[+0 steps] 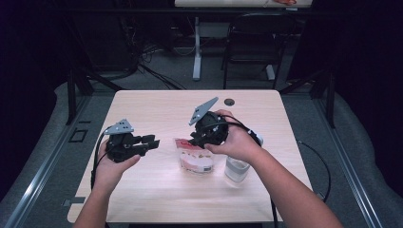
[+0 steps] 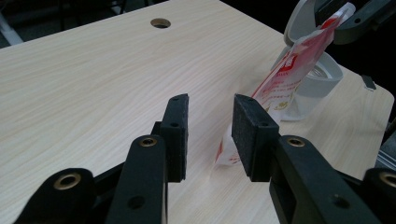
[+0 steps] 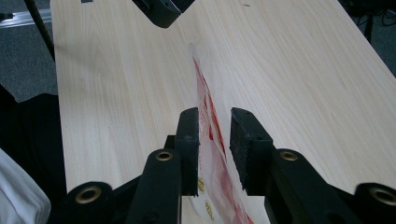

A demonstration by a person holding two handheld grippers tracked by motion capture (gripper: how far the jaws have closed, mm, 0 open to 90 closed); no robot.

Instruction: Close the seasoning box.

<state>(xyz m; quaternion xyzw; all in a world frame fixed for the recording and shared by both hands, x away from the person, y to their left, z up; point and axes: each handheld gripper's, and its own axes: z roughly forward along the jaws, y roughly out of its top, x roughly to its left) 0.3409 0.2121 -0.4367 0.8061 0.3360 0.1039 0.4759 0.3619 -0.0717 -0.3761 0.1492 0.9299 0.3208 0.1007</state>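
High view: fixed above the near edge of the wooden table (image 1: 157,102), facing forward and down, far enough to take in the whole top plus floor and a chair (image 1: 252,40) beyond. Left gripper view: low and close over the tabletop, looking along its own jaws toward the red-and-white pouch (image 2: 285,79) and the clear cup (image 2: 317,81). Right gripper view: close above, looking down the table's length along that pouch's edge (image 3: 210,126). Shared across all three: pouch and tabletop.
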